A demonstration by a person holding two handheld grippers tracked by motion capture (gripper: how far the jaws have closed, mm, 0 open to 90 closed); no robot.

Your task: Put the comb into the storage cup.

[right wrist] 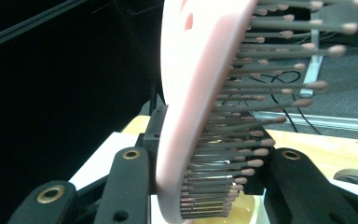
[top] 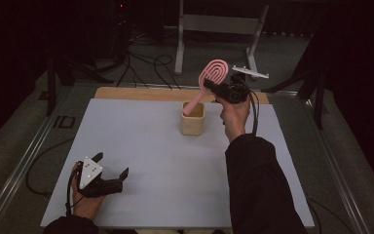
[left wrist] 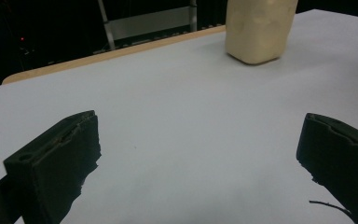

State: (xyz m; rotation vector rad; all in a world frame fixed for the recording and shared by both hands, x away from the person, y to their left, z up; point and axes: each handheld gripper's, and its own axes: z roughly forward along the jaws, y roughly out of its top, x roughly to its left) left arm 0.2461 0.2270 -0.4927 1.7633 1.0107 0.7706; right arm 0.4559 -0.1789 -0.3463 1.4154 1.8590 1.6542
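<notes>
A pink hairbrush point(top: 213, 74) is held tilted above the far middle of the table, and the tip of its handle dips into the mouth of a cream cup point(top: 193, 123). My right gripper point(top: 208, 85) is shut on the brush's head. In the right gripper view the pink back and the bristles point(right wrist: 191, 107) sit pinched between the two black jaws. My left gripper point(top: 112, 164) rests open on the white tabletop point(top: 151, 146) at the near left with nothing in it. In the left gripper view its jaws stand wide apart point(left wrist: 200, 158), with the cup point(left wrist: 258, 28) far ahead.
A strip of wooden table edge point(top: 136, 93) runs along the back of the white top. Beyond it on the floor are a metal frame stand point(top: 214, 24) and loose cables point(top: 146, 63). Metal rails point(top: 24, 161) flank the table.
</notes>
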